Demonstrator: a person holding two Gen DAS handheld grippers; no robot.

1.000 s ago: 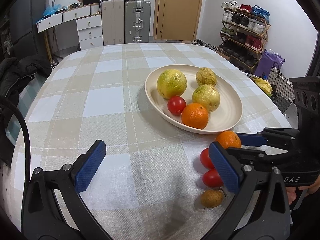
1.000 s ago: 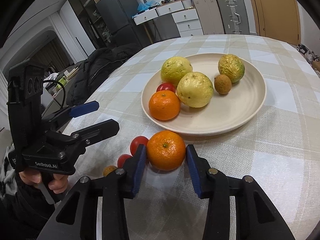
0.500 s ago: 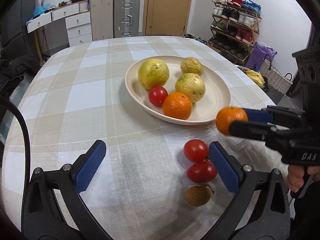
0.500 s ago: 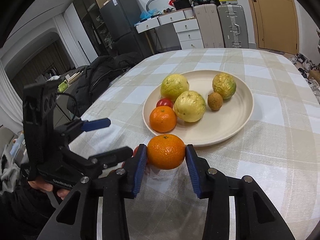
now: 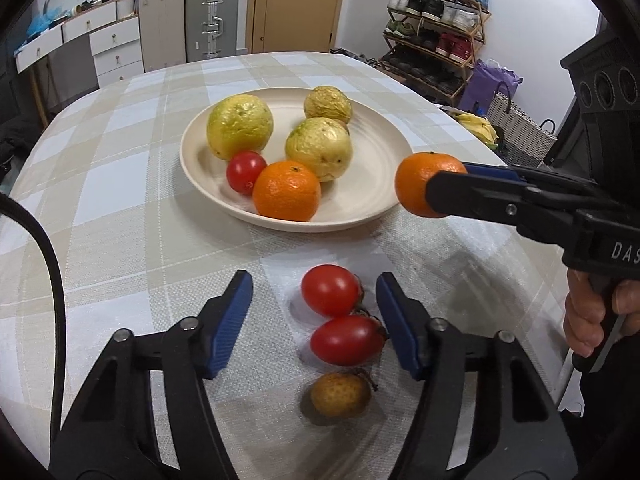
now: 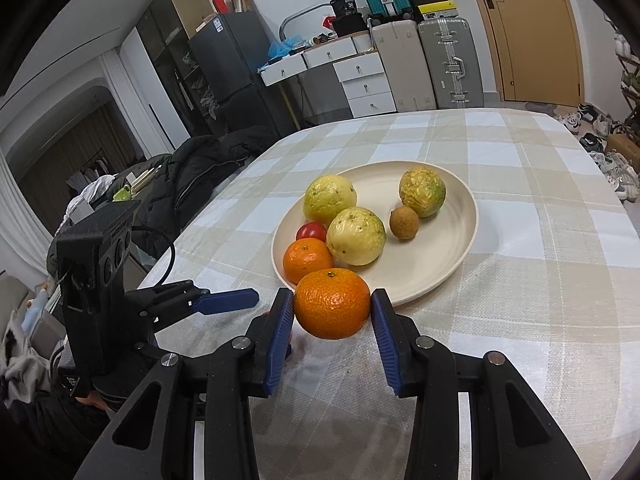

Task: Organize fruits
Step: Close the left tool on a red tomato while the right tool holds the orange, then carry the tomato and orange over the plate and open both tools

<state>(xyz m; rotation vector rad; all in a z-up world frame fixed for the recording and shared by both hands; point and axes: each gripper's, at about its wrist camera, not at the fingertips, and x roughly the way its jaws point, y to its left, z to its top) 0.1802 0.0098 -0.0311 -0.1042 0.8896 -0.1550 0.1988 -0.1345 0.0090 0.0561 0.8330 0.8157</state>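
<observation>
My right gripper [image 6: 332, 301] is shut on an orange [image 6: 332, 304] and holds it in the air just before the near rim of the cream plate [image 6: 472, 216]. The left wrist view shows this orange [image 5: 416, 184] to the right of the plate [image 5: 188, 160]. My left gripper [image 5: 314, 304] points down at the tablecloth, its jaws closing. Two red tomatoes [image 5: 330, 290] [image 5: 346, 340] lie between the jaws, and neither pad presses on them. A small brown fruit [image 5: 340, 394] lies just nearer the camera. The plate holds three yellow-green fruits, an orange [image 5: 286, 190], a tomato [image 5: 244, 172] and a small brown fruit [image 6: 404, 222].
A checked cloth covers the round table [image 5: 120, 240]. A dark jacket [image 6: 200, 176] lies at its left edge. A shoe rack [image 5: 436, 36] and a wicker basket [image 5: 516, 128] stand beyond its right side. A hand [image 5: 588, 312] grips the right tool's handle.
The right gripper lifted the orange off the cloth toward the plate. The left gripper moved over the two tomatoes, and its jaws narrowed from wide open.
</observation>
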